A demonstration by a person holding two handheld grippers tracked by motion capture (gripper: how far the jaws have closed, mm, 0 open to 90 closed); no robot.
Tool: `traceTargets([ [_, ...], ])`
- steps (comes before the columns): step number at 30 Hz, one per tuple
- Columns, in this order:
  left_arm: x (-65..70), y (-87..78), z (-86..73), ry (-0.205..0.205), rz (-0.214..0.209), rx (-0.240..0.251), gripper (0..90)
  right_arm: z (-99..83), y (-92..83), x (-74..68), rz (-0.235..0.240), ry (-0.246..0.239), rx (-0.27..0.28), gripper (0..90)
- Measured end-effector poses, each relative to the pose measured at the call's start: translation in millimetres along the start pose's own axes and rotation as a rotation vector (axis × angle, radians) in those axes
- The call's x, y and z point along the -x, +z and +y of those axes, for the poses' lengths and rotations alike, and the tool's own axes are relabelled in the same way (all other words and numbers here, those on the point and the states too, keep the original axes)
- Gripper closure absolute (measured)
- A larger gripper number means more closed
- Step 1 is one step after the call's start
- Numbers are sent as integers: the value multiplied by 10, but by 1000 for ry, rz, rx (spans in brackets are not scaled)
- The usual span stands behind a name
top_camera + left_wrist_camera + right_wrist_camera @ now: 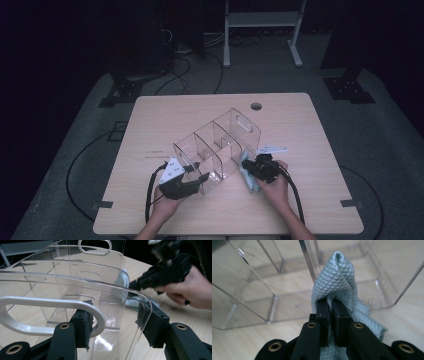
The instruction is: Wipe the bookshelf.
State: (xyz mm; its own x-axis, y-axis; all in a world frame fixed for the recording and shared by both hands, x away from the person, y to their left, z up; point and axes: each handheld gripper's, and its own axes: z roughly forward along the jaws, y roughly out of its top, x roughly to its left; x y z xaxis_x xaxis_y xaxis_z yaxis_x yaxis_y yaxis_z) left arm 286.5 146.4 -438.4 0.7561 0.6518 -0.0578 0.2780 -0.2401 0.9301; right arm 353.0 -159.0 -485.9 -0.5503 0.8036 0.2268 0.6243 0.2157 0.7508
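A clear plastic organiser bin [220,142] with dividers lies on its side in the middle of the table. My left gripper [200,177] clamps the bin's near end wall. In the left gripper view its pads [82,326] sit on either side of that curved wall [110,290], beside the handle slot. My right gripper [251,167] is at the bin's right side, shut on a folded pale blue-green cloth [248,176]. In the right gripper view the cloth [338,277] bulges up past my right gripper [331,308] and touches the bin's clear wall [249,290].
The wooden table [175,112] has a round cable hole [256,106] near its far edge. Cables run over the dark floor around it, and a white stand [260,30] is at the back. The right hand and its gripper [162,275] also show in the left gripper view.
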Motion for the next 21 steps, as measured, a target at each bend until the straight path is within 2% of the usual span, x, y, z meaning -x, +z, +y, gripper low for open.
traceTargets([
  [2,1,0,-1,-2,-1,2,467,-37,41,6,-3,2,-20,839],
  [5,17,3,0,-3,-2,3,467,-24,7,17,12,19,-15,839],
  [7,26,6,4,1,-3,0,467,4,-49,5,24,30,6,839],
  [13,94,42,22,-12,-14,-3,465,155,-334,-64,46,15,114,839],
  [15,117,54,30,-7,-17,-10,464,193,-405,-81,35,-9,135,840],
  [18,147,69,37,-7,-19,-11,464,157,-401,-70,26,-6,124,839],
  [21,168,71,31,-4,-15,-15,463,32,-265,-42,23,5,69,839],
])
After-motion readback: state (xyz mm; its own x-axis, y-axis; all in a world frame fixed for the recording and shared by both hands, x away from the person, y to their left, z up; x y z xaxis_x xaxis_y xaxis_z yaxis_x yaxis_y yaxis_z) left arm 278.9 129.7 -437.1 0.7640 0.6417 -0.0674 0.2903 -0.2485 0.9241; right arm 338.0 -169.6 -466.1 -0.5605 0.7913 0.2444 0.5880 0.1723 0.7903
